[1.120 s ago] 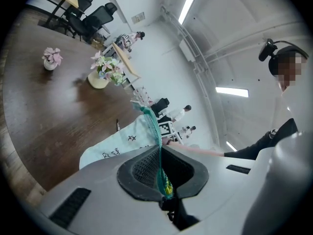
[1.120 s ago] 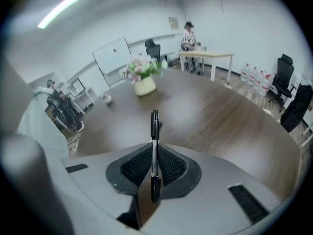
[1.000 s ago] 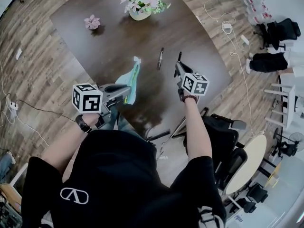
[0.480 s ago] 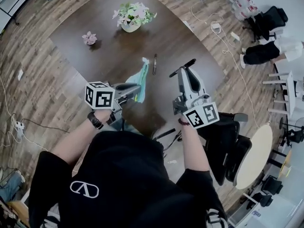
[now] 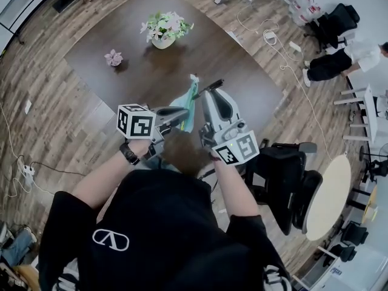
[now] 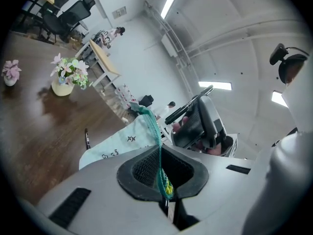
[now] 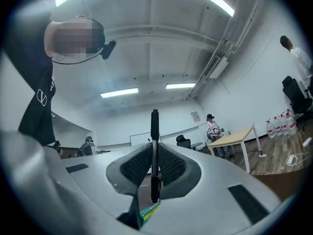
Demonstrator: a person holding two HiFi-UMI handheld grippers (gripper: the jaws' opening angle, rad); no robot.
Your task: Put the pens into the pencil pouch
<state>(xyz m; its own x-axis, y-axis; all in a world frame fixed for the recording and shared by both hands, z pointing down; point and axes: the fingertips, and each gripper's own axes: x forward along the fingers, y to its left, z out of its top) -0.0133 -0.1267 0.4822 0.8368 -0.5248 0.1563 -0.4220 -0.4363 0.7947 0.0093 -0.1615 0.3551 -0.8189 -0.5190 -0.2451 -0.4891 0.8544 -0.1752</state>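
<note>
Nearest: my left gripper (image 6: 164,177) is clenched on the teal zipper edge of the pencil pouch (image 6: 120,143), which is held out above the tabletop (image 5: 139,77). My right gripper (image 7: 154,161) sits just beside it, grasping a black pen (image 7: 154,141) (the pen stands upright between the pads, one end poking past them). Further out a second pen (image 6: 87,139) lies on the dark tabletop beyond the pouch. At the far side stand a pot of flowers (image 5: 162,28) and a small pink flower (image 5: 113,57), set apart from each other.
</note>
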